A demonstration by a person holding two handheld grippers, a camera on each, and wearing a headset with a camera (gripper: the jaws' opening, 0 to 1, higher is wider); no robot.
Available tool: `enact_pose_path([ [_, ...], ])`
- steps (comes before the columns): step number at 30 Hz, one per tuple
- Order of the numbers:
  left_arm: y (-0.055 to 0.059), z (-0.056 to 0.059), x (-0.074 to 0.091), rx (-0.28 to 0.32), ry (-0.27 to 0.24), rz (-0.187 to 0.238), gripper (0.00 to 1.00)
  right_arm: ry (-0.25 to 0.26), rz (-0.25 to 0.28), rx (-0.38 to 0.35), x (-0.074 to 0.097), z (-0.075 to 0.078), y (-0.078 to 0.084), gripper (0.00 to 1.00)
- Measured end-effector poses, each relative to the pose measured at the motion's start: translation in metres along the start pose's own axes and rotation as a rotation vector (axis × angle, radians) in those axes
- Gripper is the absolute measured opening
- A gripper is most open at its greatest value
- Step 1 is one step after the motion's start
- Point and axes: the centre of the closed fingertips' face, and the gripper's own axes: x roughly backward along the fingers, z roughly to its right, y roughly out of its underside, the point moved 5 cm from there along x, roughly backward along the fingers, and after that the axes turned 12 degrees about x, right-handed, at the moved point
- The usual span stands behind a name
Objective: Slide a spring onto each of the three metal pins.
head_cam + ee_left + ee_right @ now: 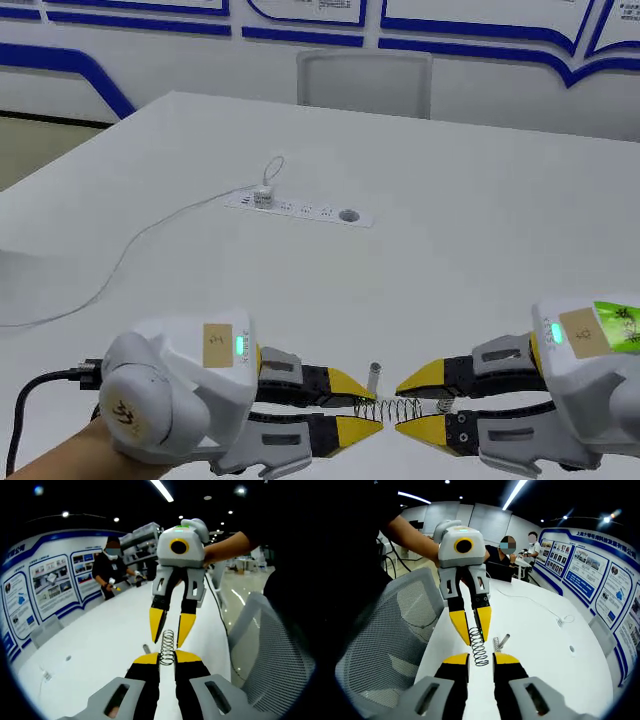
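The spring [402,408] lies level just above the white bench [450,260], bridging the two claws. The left claw [166,657] is pinched narrow on one end, and the right claw [481,659] is narrow around the other end — whether it grips, I cannot tell. A metal pin [375,378] stands upright just behind the spring.

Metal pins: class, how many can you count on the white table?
1. The metal pin stands on the table just beyond the spring between the left gripper and right gripper. Others may be hidden behind the grippers.
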Motion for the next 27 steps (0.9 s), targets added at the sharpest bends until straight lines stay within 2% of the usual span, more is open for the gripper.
enact_pose_path([
  [4, -0.004, -0.002, 0.002, -0.003, 0.007, 0.001, 0.09, -0.006, -0.004, 0.000, 0.000, -0.002, 0.004, 0.20],
  [8, -0.006, -0.003, 0.004, -0.005, 0.018, -0.003, 0.09, 0.023, 0.051, -0.047, 0.003, 0.002, 0.003, 0.12],
  [9, -0.007, -0.002, 0.004, 0.009, 0.022, 0.001, 0.09, 0.026, 0.058, -0.059, 0.004, 0.003, 0.003, 0.11],
  [13, -0.010, -0.004, 0.004, 0.003, 0.024, 0.010, 0.10, 0.027, 0.113, -0.113, 0.010, 0.005, -0.001, 0.11],
  [22, -0.006, -0.004, -0.002, -0.010, 0.016, -0.003, 0.09, 0.017, 0.130, -0.159, 0.013, 0.007, -0.004, 0.12],
  [27, -0.007, -0.003, -0.001, -0.012, 0.009, 0.001, 0.09, 0.007, 0.182, -0.188, 0.015, 0.008, -0.011, 0.12],
])
